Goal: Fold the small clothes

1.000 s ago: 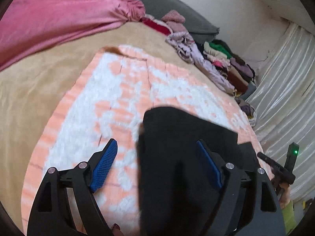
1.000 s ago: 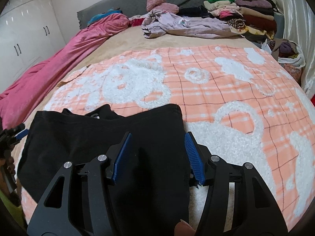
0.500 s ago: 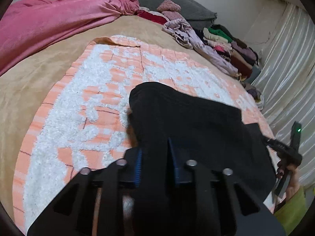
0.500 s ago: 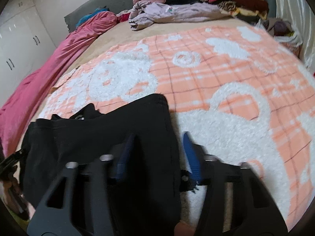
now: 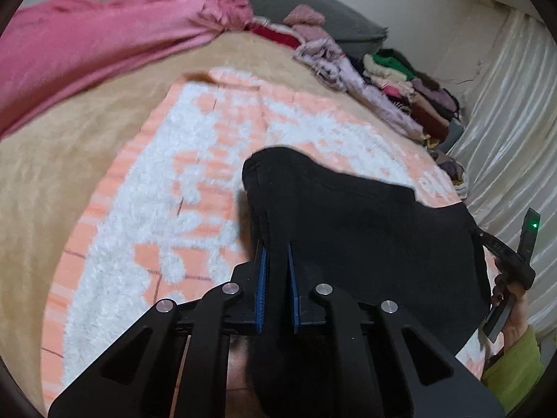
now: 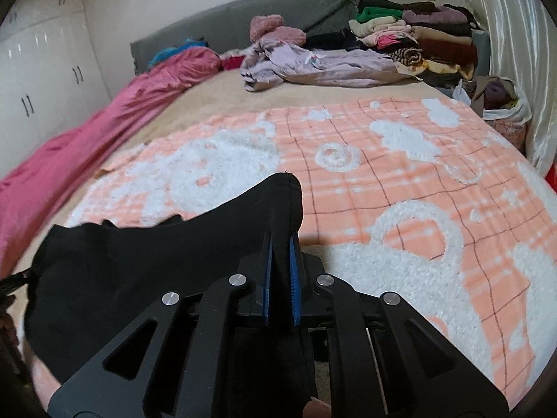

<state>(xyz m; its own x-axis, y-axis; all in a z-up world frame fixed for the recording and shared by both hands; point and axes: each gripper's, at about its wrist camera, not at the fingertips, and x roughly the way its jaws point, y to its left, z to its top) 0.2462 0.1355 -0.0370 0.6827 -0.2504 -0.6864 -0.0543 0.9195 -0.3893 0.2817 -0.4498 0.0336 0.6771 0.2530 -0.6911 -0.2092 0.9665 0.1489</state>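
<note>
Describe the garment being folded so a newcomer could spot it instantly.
On the bed, find the orange-and-white fleece blanket. At its near edge sits the black garment, pinched at both ends by closed jaws. It is the only plain black item on that blanket; other clothes are piled by the headboard.

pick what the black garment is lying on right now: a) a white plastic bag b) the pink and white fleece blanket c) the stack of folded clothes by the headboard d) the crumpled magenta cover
b: the black garment is spread over the pink and white fleece blanket, its near corners pinched by the left gripper and the right gripper, whose jaws have just closed on the cloth.
</note>
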